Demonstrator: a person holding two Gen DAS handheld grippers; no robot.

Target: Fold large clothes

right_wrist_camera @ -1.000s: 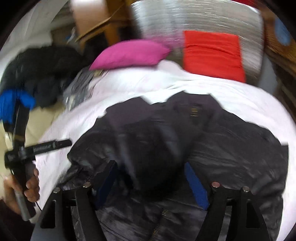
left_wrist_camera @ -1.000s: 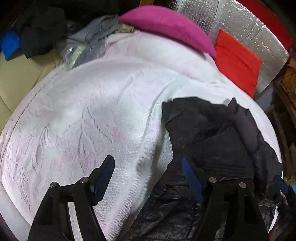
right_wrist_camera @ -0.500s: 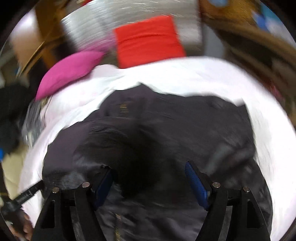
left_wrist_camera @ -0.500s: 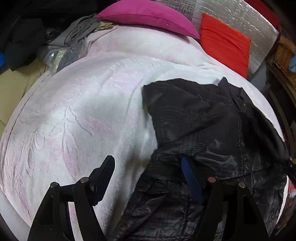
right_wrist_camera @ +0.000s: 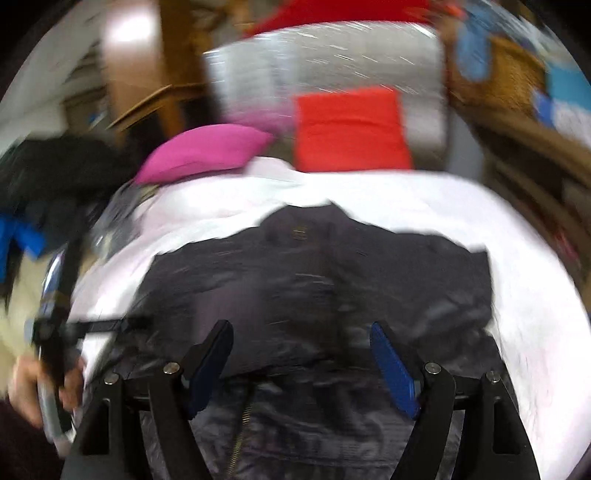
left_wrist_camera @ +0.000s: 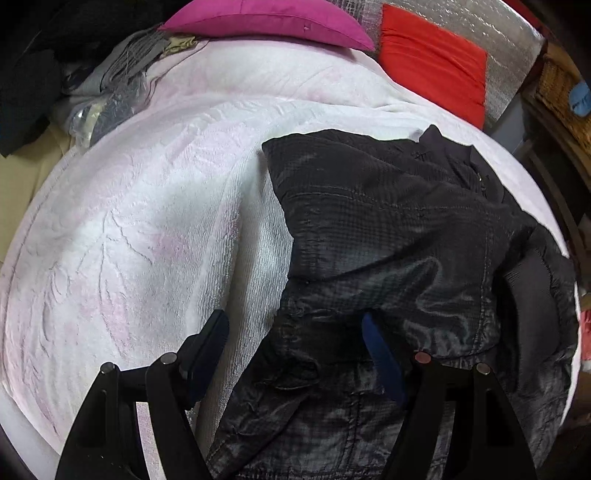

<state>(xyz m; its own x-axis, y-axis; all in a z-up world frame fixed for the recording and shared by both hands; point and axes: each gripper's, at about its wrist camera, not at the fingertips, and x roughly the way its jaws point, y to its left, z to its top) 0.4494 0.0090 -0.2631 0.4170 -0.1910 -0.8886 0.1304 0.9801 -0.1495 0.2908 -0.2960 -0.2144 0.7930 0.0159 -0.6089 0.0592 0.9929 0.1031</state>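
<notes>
My left gripper (left_wrist_camera: 295,354) hangs with its jaws spread wide and nothing between them; one blue-padded finger sits over the white-and-pink textured blanket (left_wrist_camera: 140,229), the other over the shiny black quilted jacket (left_wrist_camera: 388,236). That jacket lies crumpled on the right half of the blanket, its collar end toward the flat red cushion (left_wrist_camera: 432,66) and the magenta pillow (left_wrist_camera: 273,18) at the far edge. A heap of grey and dark clothes (left_wrist_camera: 110,81) sits at the blanket's far left corner. My right gripper (right_wrist_camera: 301,354) is likewise gaping and empty above the jacket's lower part, where a brass-toothed zip (right_wrist_camera: 243,424) shows. The right wrist view is blurred.
</notes>
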